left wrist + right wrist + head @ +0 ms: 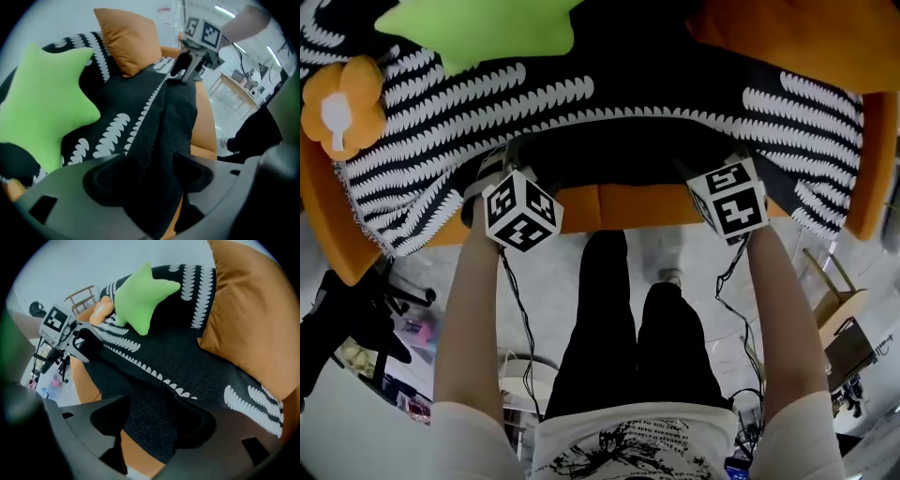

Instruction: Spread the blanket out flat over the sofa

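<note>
Blanket (581, 103) black, white scalloped stripes, covering orange sofa (619, 206).

The person wears a white T-shirt (633, 442) with black print, short pale sleeves (473, 436) and black trousers (642, 328). The left gripper (149, 180) and right gripper (152, 420) are dark grey. Each bears a white cube (522, 211) with black square markers and trails thin black cables (521, 314).

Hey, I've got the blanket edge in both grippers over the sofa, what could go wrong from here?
1. The star pillow and orange pillow lie on the blanket; pulling it could drag or topple them.
2. The fabric is bunched in the left gripper and right gripper; released like this, the front edge may stay creased, or slide off the sofa.
</note>
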Demonstrator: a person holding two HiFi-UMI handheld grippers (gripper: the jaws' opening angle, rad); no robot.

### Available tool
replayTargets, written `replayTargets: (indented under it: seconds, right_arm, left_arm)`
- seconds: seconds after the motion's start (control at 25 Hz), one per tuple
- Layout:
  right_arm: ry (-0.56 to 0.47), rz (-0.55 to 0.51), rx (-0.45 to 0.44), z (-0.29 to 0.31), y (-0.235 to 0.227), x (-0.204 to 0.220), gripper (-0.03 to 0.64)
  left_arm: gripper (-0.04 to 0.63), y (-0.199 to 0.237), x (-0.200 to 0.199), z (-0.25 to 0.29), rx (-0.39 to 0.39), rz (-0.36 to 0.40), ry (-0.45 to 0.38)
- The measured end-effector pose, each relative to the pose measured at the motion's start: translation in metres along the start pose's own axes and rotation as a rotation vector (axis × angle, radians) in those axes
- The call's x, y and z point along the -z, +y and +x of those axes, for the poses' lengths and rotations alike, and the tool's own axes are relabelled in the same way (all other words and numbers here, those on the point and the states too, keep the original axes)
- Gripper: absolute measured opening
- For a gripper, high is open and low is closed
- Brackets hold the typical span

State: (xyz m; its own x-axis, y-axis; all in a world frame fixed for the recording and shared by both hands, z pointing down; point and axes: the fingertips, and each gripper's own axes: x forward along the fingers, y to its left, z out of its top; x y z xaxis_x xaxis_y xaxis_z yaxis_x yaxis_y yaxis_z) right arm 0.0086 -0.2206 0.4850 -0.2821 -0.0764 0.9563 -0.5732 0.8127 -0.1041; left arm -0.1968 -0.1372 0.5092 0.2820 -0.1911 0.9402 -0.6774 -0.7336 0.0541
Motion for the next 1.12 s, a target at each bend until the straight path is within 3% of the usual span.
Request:
replayTargets:
  seconds: [0.08,0.16,0.32,0.48,0.6,0.76,0.92,1.04,1.12]
  right_arm:
    - [0.043,-0.042,-0.014,0.003,0.002,0.000,0.320]
    - [0.057,-0.077,-0.021,0.013,0.001,-0.001,0.321]
    - [0.068,-0.108,-0.004,0.031,-0.009,-0.004,0.310]
    - [0.097,-0.123,0.075,0.011,-0.028,-0.015,0.210]
    - [0.074,-0.123,0.076,0.009,-0.030,-0.022,0.196]
    - [0.031,-0.141,0.042,0.010,-0.029,-0.033,0.199]
    - [0.102,-0.231,0.047,0.035,-0.035,-0.018,0.208]
    - [0.100,-0.245,0.089,0.043,-0.045,-0.015,0.076]
    - [0.097,-0.233,0.103,0.040,-0.045,-0.016,0.034]
  left_arm:
    - [0.324,0.002,0.006,0.005,0.012,0.084,0.051]
    - [0.291,0.006,0.009,0.012,0.011,0.122,0.069]
    - [0.194,0.017,0.011,0.021,0.000,0.096,0.060]
    - [0.119,0.021,0.002,0.011,0.013,0.130,0.042]
    - [0.044,0.027,0.004,0.015,-0.006,0.140,0.034]
    - [0.038,0.028,0.007,0.022,0.019,0.127,0.021]
    - [0.038,0.026,0.004,0.026,0.040,0.111,0.017]
    - [0.037,0.026,0.001,0.027,0.048,0.100,0.004]
    - [0.035,0.025,0.000,0.024,0.059,0.093,-0.011]
